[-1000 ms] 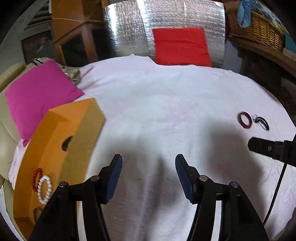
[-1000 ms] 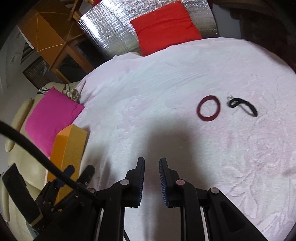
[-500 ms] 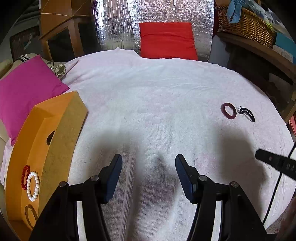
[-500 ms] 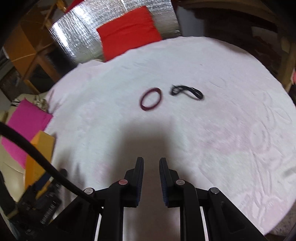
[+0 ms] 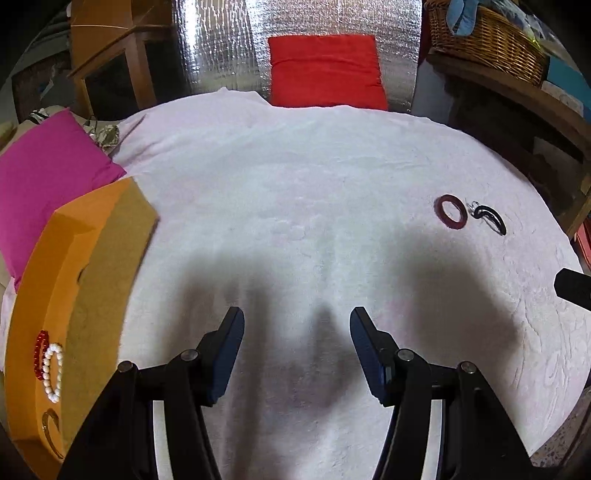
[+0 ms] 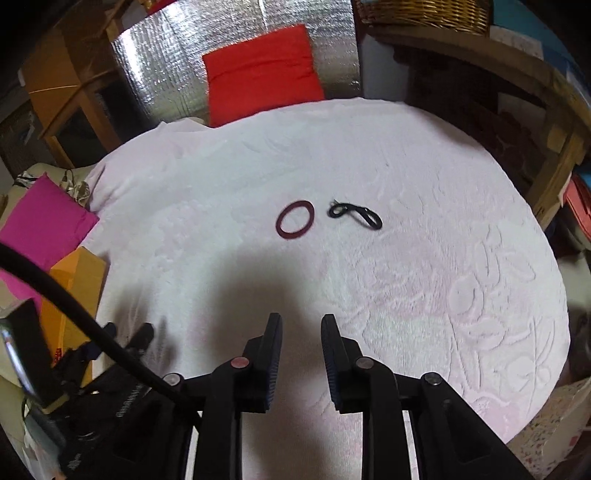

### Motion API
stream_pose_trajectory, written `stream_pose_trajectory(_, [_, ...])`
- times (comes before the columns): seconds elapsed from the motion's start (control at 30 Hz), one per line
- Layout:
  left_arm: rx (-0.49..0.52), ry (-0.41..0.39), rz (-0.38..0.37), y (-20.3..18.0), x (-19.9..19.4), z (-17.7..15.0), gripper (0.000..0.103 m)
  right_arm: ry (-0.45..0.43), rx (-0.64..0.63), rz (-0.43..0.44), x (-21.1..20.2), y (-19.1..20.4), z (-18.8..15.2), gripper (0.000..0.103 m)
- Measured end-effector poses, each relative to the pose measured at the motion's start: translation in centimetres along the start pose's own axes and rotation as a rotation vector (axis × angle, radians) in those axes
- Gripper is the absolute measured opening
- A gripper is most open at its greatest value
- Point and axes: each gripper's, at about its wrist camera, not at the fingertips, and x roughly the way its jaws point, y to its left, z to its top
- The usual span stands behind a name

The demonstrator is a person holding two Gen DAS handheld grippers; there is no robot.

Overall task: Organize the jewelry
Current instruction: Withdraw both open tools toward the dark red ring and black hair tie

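Note:
A dark red bangle (image 5: 453, 212) and a black curved piece of jewelry (image 5: 489, 219) lie side by side on the white bedspread, far right in the left wrist view. In the right wrist view the bangle (image 6: 294, 221) and the black piece (image 6: 355, 214) lie ahead of my right gripper. An orange tray (image 5: 40, 280) at the left holds a red bead bracelet (image 5: 38, 352), a white pearl bracelet (image 5: 51, 371) and a thin bangle (image 5: 50, 434). My left gripper (image 5: 297, 332) is open and empty. My right gripper (image 6: 301, 334) is open a little and empty.
A magenta cushion (image 5: 44, 177) lies behind the tray. A red cushion (image 5: 325, 70) leans on a silver foil panel (image 5: 221, 48) at the back. A wicker basket (image 5: 487, 33) sits on a wooden shelf at the right. The bedspread's edge (image 6: 554, 288) drops off at the right.
My right gripper has swung right to face the bangle and black piece, and its jaws have parted slightly. My left gripper has turned slightly right and stays open.

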Motion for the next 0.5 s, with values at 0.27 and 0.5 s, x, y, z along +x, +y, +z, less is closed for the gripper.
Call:
stream_pose_trajectory(0.27, [0.041, 0.009, -0.023, -3.0, 0.7, 0.2, 0.061, 0.012, 0.0, 0.025, 0.9, -1.7, -0.3, 0.026])
stream_pose_trajectory(0.5, [0.008, 0.003, 0.011, -2.1, 0.7, 0.5, 0.061, 0.006, 0.097, 0.085, 2.6, -5.0, 0.0, 0.026])
